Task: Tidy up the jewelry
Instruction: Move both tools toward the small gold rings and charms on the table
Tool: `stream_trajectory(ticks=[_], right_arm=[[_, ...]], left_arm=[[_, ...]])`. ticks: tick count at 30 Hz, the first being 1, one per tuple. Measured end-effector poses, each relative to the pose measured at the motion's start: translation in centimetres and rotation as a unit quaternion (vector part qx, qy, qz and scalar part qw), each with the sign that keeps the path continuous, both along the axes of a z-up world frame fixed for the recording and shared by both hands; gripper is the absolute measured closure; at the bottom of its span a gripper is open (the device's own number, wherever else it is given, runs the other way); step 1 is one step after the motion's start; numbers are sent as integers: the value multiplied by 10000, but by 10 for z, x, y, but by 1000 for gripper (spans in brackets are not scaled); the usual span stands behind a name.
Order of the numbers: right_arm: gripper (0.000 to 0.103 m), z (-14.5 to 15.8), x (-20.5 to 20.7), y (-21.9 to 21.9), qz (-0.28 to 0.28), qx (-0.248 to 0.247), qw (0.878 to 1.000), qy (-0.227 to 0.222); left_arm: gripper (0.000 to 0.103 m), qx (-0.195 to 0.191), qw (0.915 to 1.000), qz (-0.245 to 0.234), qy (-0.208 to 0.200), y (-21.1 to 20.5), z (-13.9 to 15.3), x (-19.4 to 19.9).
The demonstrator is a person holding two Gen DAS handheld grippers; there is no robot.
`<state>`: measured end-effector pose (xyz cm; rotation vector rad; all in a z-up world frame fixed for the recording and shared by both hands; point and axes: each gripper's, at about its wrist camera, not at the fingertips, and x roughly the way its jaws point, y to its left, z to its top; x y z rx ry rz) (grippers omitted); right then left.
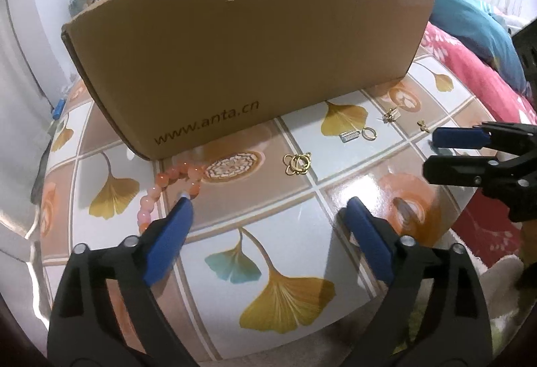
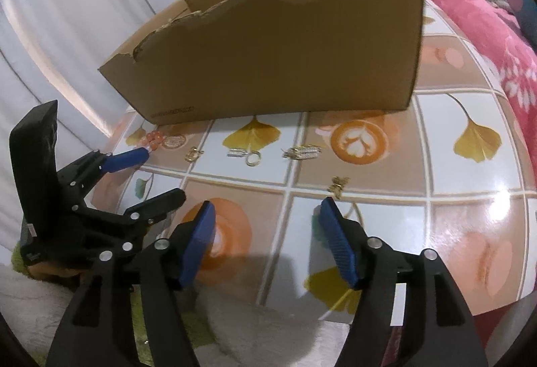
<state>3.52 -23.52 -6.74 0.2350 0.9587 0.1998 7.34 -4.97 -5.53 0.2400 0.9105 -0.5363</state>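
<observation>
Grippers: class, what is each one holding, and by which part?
Nothing is held. The left gripper and right gripper are both open; one left finger only nears the bead bracelet.

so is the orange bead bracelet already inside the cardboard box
No, the orange bead bracelet lies on the tiled tabletop in front of the brown cardboard box, by one of the left gripper's blue fingers.

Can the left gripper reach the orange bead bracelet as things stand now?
Probably yes. The left gripper is open, one finger tip already beside the orange bead bracelet, and nothing lies between them.
</observation>
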Motion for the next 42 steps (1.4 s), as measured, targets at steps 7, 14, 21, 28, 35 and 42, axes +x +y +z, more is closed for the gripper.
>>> stream_trajectory(ticks=[7, 14, 21, 28, 35, 42], right_arm=[[32, 1, -8, -9, 69, -115, 9999, -67], [18, -2, -14, -5, 186, -299, 9993, -141], [7, -4, -14, 5, 339, -439, 9983, -183], [7, -5, -13, 11, 473, -646, 9966, -176], [7, -5, -11, 12, 717, -661, 9952, -86], [7, 3, -13, 8, 753, -173, 9970, -63]], left_arm=[[8, -130, 9996, 116, -227, -2, -5, -4], [8, -105, 9997, 126, -207, -2, -4, -4], [8, -53, 9997, 181, -139, -4, -3, -3], [8, -70, 9996, 198, -167, -3, -4, -3], [8, -70, 9997, 164, -153, -3, -5, -3], [8, 23, 9999, 90, -133, -1, -2, 1]])
